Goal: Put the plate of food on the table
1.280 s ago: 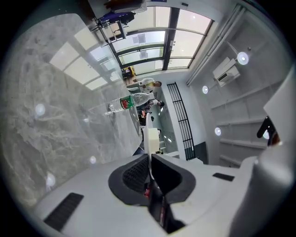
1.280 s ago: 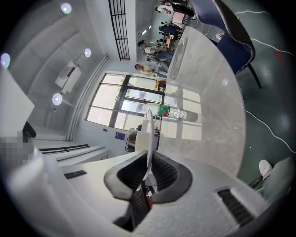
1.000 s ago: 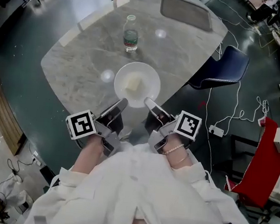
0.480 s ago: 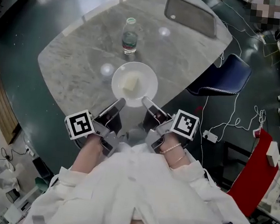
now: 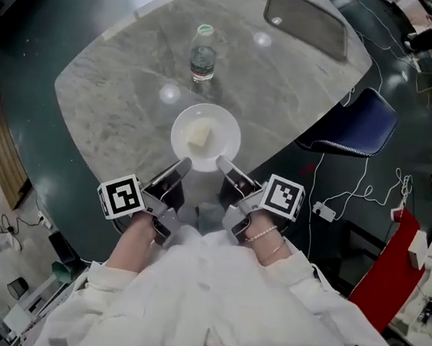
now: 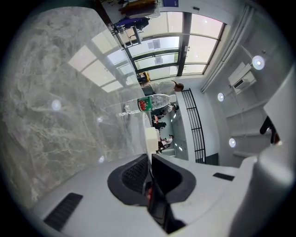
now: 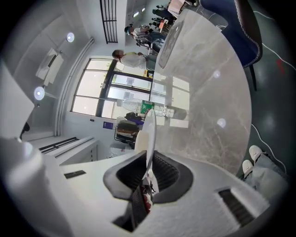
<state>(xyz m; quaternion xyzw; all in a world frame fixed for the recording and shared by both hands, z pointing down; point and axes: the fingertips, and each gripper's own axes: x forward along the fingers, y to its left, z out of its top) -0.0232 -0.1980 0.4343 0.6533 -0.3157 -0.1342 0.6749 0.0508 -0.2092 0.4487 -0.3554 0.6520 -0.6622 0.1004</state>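
Note:
A white plate (image 5: 222, 129) with a pale block of food (image 5: 199, 134) hangs over the near part of the grey marble table (image 5: 116, 96). My left gripper (image 5: 182, 162) is shut on the plate's near rim from the left. My right gripper (image 5: 222, 162) is shut on that rim from the right. In the left gripper view the jaws (image 6: 149, 159) are pressed together on the thin rim, with the food (image 6: 151, 139) beyond them. The right gripper view shows the plate (image 7: 150, 132) edge-on between the shut jaws (image 7: 149, 163). Whether the plate touches the table I cannot tell.
A clear water bottle (image 5: 203, 52) with a green label stands on the table beyond the plate. A dark flat mat (image 5: 307, 23) lies at the table's far right corner. A blue chair (image 5: 351, 125) stands right of the table, with cables on the floor.
Both grippers have sunk a little toward the table with the plate between them. Their hold on the rim is unchanged.

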